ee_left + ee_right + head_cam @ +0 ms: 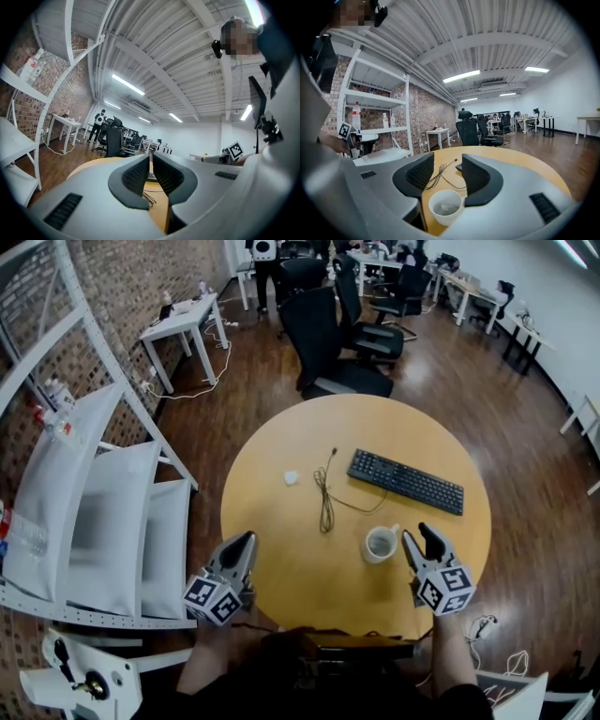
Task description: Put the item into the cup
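The right gripper hovers just right of the cup, fingers apart and empty. A crumpled white item lies inside the cup. The left gripper, fingers together, is over the tabletop's near-left edge.

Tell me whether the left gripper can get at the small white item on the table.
Probably yes. The white item lies on bare table ahead of the left gripper, with nothing between them; the cable runs just beside it.

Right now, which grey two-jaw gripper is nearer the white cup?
The right gripper, jaws apart right beside the white cup; the left gripper, jaws together, is farther off.
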A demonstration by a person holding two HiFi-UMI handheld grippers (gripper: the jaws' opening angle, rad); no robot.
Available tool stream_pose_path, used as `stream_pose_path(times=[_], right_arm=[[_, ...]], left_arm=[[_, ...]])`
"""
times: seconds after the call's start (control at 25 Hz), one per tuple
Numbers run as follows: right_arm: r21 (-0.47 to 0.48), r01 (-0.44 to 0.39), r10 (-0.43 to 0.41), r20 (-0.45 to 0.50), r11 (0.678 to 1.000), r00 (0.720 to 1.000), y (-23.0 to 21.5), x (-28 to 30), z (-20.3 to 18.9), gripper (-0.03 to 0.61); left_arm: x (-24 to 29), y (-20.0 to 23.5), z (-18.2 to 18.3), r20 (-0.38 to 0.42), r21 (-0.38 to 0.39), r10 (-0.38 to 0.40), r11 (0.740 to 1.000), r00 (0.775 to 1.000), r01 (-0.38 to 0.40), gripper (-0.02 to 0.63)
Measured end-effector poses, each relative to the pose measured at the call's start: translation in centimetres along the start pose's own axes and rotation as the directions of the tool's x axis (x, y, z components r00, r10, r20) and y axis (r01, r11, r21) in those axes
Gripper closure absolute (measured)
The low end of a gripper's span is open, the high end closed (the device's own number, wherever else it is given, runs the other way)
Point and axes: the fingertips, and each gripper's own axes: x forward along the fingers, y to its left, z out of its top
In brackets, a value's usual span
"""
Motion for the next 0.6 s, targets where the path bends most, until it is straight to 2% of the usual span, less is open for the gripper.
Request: stream_pose_path(times=[0.24, 0.32, 0.52, 0.6], right_arm=[[0.057, 0.048, -0.056, 0.136, 0.997, 0.989, -0.8, -4.0, 3.0, 0.436], [0.054, 0.071, -0.079, 0.162, 0.996, 0.984, -1.0, -5.7, 3.4, 0.477], [0.078, 0.169, -0.181, 0.201, 0.983, 0.963, -3.3, -9.7, 2.4, 0.568], [0.113, 0.196, -0.217, 0.211, 0.974, 0.953, -4.5, -11.2, 1.6, 0.568]], left_arm=[[1.3, -1.0, 0.0, -0.014, 0.019, -0.039, 0.999, 0.999, 0.039, 0.597], [1.6, -1.7, -0.1, -0.018, 0.024, -0.054, 0.998, 0.998, 0.054, 0.597], [2.4, -2.8, -0.5, -0.030, 0.029, -0.083, 0.996, 0.996, 0.084, 0.597], [2.6, -3.3, -0.7, -0.035, 0.030, -0.091, 0.995, 0.995, 0.093, 0.597]])
